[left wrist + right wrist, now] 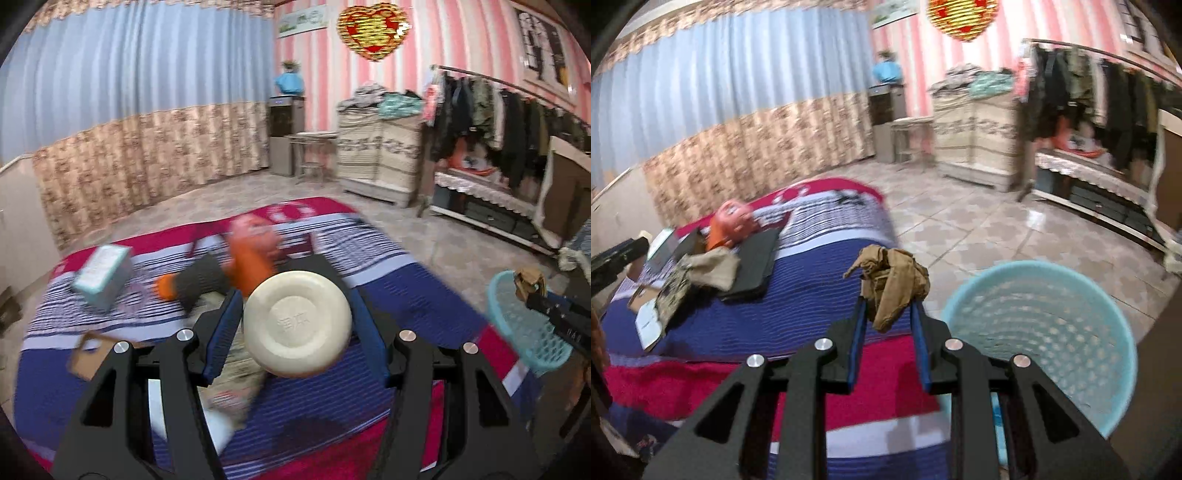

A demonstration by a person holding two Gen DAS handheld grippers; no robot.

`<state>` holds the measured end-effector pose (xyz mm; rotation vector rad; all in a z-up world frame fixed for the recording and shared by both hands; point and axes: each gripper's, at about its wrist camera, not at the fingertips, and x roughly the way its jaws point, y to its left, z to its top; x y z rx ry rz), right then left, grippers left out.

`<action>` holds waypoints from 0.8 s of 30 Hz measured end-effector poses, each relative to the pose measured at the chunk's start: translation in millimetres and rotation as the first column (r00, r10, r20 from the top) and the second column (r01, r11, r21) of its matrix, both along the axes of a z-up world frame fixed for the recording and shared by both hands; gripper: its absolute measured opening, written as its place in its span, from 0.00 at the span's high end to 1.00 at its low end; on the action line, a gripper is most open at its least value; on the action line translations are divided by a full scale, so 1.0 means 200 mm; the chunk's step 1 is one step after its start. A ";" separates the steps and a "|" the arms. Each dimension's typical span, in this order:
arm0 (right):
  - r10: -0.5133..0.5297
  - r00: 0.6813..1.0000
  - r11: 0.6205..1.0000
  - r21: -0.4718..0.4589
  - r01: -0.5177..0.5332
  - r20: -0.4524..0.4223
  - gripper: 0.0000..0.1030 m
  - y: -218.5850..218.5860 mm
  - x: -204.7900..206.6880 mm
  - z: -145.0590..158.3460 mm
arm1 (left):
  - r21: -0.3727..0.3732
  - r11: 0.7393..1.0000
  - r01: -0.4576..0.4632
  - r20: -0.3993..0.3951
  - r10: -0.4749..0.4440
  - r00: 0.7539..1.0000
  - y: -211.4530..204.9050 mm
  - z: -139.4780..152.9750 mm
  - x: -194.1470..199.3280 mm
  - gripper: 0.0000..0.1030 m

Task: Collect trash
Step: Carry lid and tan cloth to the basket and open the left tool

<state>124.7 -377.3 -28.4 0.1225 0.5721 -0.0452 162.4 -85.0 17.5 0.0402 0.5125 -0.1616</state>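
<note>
We find the left gripper (297, 325) clamped on a round cream cup (297, 324), bottom toward the lens, lifted off the striped blanket (388, 288) for disposal. The right gripper (888, 308) pinches crumpled brown paper (892, 284) beside the blue basket (1041, 332). Only the right view shows the basket's interior; only the left shows the teal box (103, 275).

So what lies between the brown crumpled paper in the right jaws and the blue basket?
Nothing. In the right wrist view only tiled floor and blanket edge show between the crumpled paper and basket.
</note>
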 end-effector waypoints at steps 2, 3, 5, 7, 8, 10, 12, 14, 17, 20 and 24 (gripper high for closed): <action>-0.056 0.998 0.998 -0.011 0.056 0.005 0.76 -0.08 -0.03 0.00 | -0.002 0.999 0.054 -0.002 -0.054 0.999 -0.16 -0.01 0.04 0.43; -0.078 0.997 0.997 -0.017 0.078 0.006 0.76 -0.11 -0.04 0.00 | 0.001 0.997 0.077 -0.002 -0.077 0.997 -0.24 -0.01 0.05 0.43; -0.129 0.992 0.991 -0.030 0.129 0.008 0.76 -0.19 -0.06 0.00 | 0.004 0.993 0.117 0.001 -0.118 0.993 -0.36 -0.02 0.07 0.43; -0.172 0.985 0.985 -0.030 0.173 0.017 0.76 -0.27 -0.08 -0.01 | 0.008 0.986 0.169 0.011 -0.169 0.986 -0.52 -0.03 0.08 0.43; -0.187 0.982 0.982 -0.033 0.187 0.026 0.76 -0.29 -0.09 -0.01 | 0.007 0.983 0.183 0.014 -0.183 0.983 -0.57 -0.04 0.08 0.43; -0.221 0.973 0.973 -0.060 0.225 0.060 0.76 -0.36 -0.13 0.01 | -0.007 0.974 0.225 0.008 -0.225 0.974 -0.70 -0.04 0.10 0.43; -0.248 0.966 0.965 -0.072 0.252 0.068 0.76 -0.41 -0.16 0.00 | -0.025 0.963 0.270 0.002 -0.270 0.963 -0.83 -0.06 0.11 0.43; -0.271 0.961 0.958 -0.079 0.274 0.050 0.76 -0.46 -0.17 -0.03 | -0.021 0.951 0.310 0.007 -0.310 0.951 -0.97 -0.08 0.11 0.43; -0.291 0.957 0.950 -0.120 0.290 0.007 0.76 -0.51 -0.15 -0.08 | -0.005 0.931 0.366 0.010 -0.366 0.931 -1.16 -0.12 0.11 0.43; -0.308 0.951 0.946 -0.105 0.306 0.000 0.76 -0.57 -0.16 -0.09 | 0.012 0.912 0.409 -0.004 -0.409 0.913 -1.30 -0.17 0.11 0.43; -0.345 0.938 0.936 -0.067 0.345 0.012 0.76 -0.66 -0.19 -0.09 | 0.034 0.891 0.454 -0.014 -0.453 0.891 -1.40 -0.23 0.13 0.43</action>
